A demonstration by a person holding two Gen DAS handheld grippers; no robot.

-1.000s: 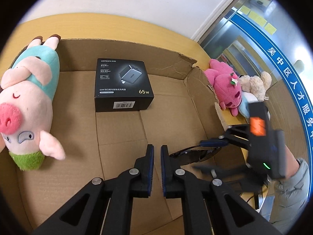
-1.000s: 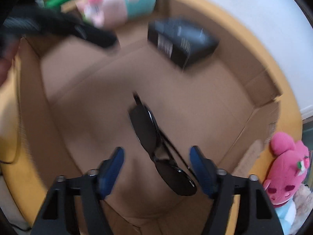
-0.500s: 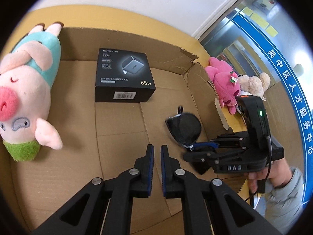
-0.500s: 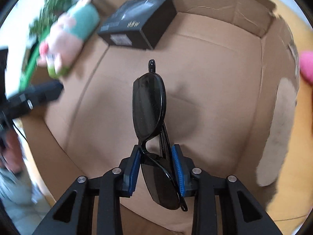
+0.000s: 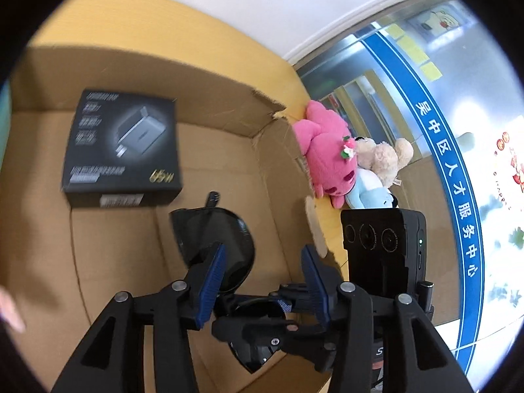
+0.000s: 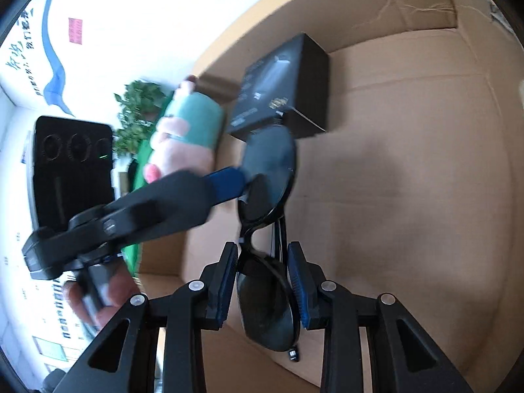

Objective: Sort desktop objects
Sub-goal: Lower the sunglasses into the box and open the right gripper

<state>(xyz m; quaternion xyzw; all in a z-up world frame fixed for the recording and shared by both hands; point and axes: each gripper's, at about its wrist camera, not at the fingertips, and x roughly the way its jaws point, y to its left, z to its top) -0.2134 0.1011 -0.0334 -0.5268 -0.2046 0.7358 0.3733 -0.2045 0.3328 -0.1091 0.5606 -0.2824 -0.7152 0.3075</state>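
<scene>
**Inspector:** What is recorded of the largest item first?

**Assessor:** An open brown corrugated cardboard box [image 5: 108, 222] is noted on a yellow-topped table [image 5: 183, 29]; its torn flaps stand up as low walls, which is judged to be why it serves as the collecting place for the sort. A black rectangular charger carton with a printed adapter picture [image 5: 122, 145] is laid flat on the box floor near the back wall. A pink plush pig in a teal shirt [image 6: 186, 134] is seen at the box's far side. A pink plush doll [image 5: 327, 157] and a beige teddy bear [image 5: 383, 160] are left outside the box, against its torn corner.

**Inspector:** And the folded black sunglasses?

**Assessor:** The folded black sunglasses [image 6: 267, 252] are held above the box floor, clenched at the near lens and hinge by the right gripper [image 6: 263, 281], pads pressed on both sides. The left gripper [image 5: 262, 278] has just been opening; its jaws stand apart around the free lens, one pad close against it, with no pinch made out. A handover or steadying is judged to be intended.

**Inspector:** The room?

**Assessor:** A white wall, a glass partition with a blue band of white characters [image 5: 452, 170], and green foliage [image 6: 137, 111] are noted.
</scene>
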